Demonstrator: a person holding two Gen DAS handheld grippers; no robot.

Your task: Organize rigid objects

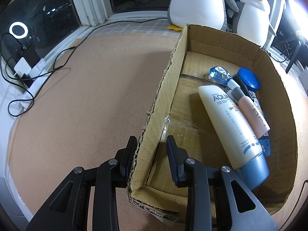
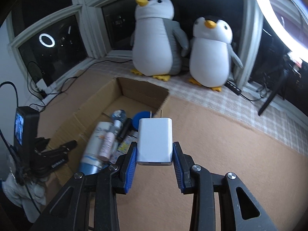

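An open cardboard box point(image 1: 167, 80) lies on a tan mat. It holds a white sunscreen tube point(image 1: 229, 123), a pink tube point(image 1: 252, 111), a blue-lidded jar point(image 1: 248, 79) and a clear blue bottle point(image 1: 219, 75). My left gripper point(image 1: 151, 146) straddles the box's left wall near its front corner, one finger outside and one inside, shut on it. My right gripper point(image 2: 155, 146) is shut on a white charger plug point(image 2: 155, 140), prongs pointing away. The plug hangs above the mat, just right of the box point(image 2: 92, 104).
Two plush penguins point(image 2: 154, 38) point(image 2: 209, 52) stand on a checked cloth by the window behind the box. Black cables and a power strip point(image 1: 28, 77) lie at the far left. A bright ring light point(image 2: 279, 15) and its stand are at the right.
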